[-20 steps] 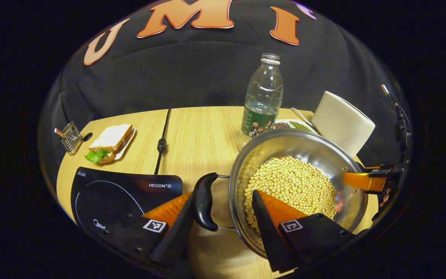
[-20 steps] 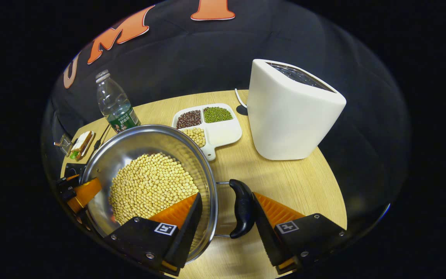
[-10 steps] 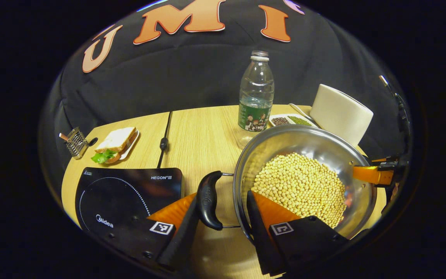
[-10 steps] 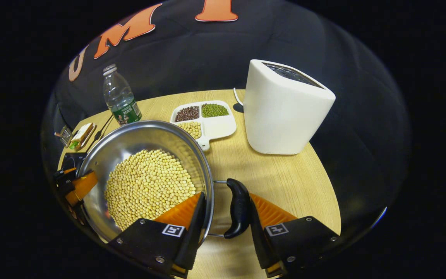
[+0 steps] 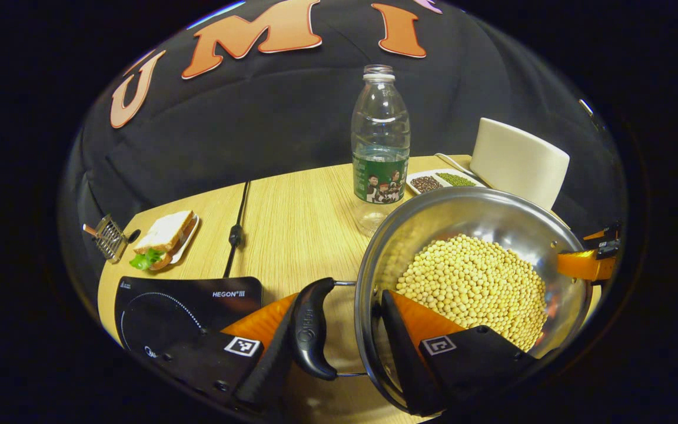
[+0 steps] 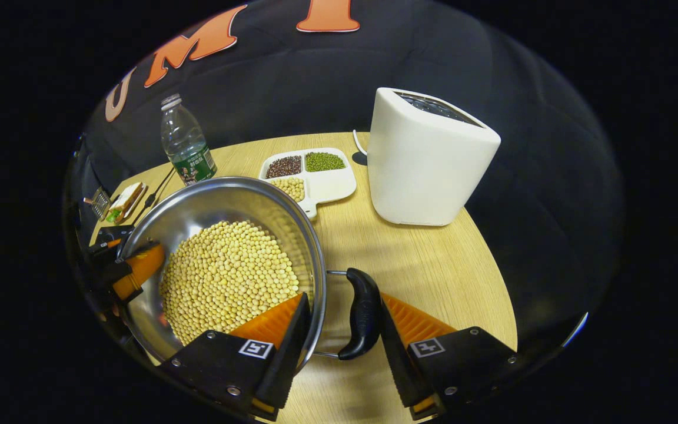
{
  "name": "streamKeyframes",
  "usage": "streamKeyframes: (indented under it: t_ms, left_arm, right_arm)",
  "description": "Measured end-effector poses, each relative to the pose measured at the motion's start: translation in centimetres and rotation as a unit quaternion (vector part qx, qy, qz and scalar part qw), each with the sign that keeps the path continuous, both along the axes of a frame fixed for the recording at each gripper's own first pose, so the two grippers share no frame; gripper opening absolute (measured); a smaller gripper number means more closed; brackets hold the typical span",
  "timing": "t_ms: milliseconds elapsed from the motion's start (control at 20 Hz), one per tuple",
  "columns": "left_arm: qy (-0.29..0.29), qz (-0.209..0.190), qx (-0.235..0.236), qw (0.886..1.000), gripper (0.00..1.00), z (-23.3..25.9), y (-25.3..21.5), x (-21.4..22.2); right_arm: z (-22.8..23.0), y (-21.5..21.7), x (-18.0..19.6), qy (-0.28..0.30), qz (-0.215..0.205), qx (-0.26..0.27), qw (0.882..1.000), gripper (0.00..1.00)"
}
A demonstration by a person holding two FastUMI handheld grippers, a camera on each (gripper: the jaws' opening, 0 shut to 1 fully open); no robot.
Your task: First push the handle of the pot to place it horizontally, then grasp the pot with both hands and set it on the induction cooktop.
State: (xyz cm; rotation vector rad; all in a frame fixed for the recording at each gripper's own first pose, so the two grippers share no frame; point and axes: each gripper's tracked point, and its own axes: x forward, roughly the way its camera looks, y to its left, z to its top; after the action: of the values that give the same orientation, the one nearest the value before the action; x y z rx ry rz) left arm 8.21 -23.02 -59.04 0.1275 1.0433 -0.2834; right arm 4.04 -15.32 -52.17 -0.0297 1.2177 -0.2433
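In the left gripper view, the left tool (image 5: 339, 347) straddles the pot's left handle (image 5: 311, 330) and rim: one finger (image 5: 268, 347) lies against the outer side of the black handle, the other finger (image 5: 401, 330) sits inside the pot (image 5: 468, 206) against the wall, over the soybeans (image 5: 474, 282). Whether both fingers actually press is hard to make out, so the grip cannot be told for sure. The bases of both fingers are cut off at the view's lower edge.

In the right gripper view, the right tool (image 6: 342, 347) stands the same way at the pot's (image 6: 227, 197) right handle (image 6: 362, 312), one finger inside over the soybeans (image 6: 227, 274), the other just outside the handle; its clamping is equally unclear. Across the pot the left tool (image 6: 133, 271) shows at the far rim, partly hidden by the wall.

The pot's underside is hidden, so whether it rests on the surface (image 5: 298, 218) cannot be told. The induction cooktop (image 5: 186, 306) lies just beside it, to the left, its near edge covered by the left tool.

Farther out stand a bottle (image 5: 380, 147), a sandwich plate (image 5: 165, 238), a divided tray of beans (image 6: 309, 174) and a white appliance (image 6: 427, 159).
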Motion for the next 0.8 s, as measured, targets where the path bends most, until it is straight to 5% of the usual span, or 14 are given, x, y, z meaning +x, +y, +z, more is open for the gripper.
streamKeyframes:
  t_ms: [200,350,800]
  left_arm:
    - [0.006,0.000,-0.013,1.000,0.77,0.3,-0.2,0.2]
    - [0.009,0.011,-0.015,1.000,0.72,0.6,0.1,-0.6]
    - [-0.021,0.046,-0.002,0.999,0.71,4.3,2.4,-1.0]
  right_arm:
    - [0.1,0.1,0.0,0.001,-0.022,0.001,1.000,0.67]
    - [-0.3,0.3,0.0,0.007,-0.034,-0.001,0.999,0.55]
    - [2.4,2.2,0.2,-0.014,-0.039,-0.010,0.999,0.51]
